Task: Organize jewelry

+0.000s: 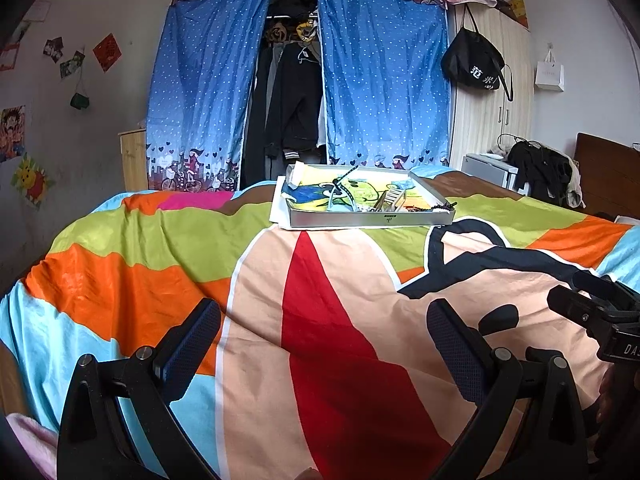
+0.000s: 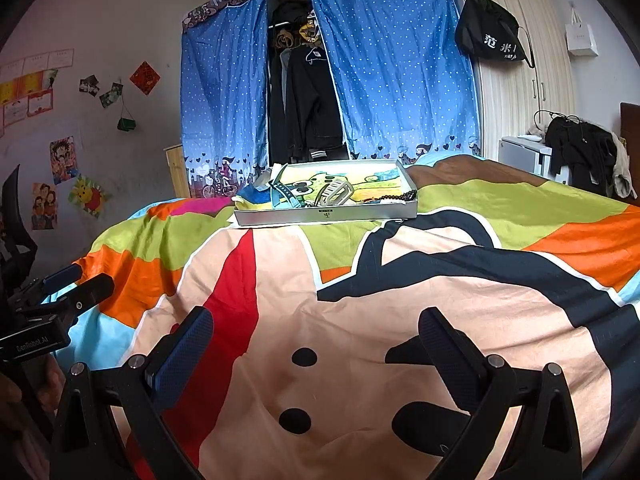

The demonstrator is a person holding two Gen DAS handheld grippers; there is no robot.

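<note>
The shallow silver-walled cardboard tray (image 1: pixel 372 220) rests flat on the bed's bright cartoon-print cotton cover (image 1: pixel 352 320), at the far side of the bed from both grippers and in front of the blue dotted wardrobe curtain (image 1: pixel 384 80). The jewelry lies loose inside the tray: a string of dark round beads (image 2: pixel 398 196) draped at the tray's right end, over or against its wall; a pale grey openwork clip-like piece (image 2: pixel 336 194) near the tray's middle; and a dark blue-grey strap (image 2: pixel 284 194) left of that piece.

The left gripper (image 1: pixel 324 344) is well short of the tray, its fingers spread wide and empty. The right gripper (image 2: pixel 316 346) is likewise short of the tray, fingers apart, holding nothing.

Handling assessment (judged from appearance only): the bead string looks light, limp and prone to slide or snag; it is best pinched across a single short run of beads near the tray wall. The grey piece appears rigid and light; take it across a narrow bar. The strap looks flexible; grip it mid-length. Smaller items in the tray are too small to identify.
</note>
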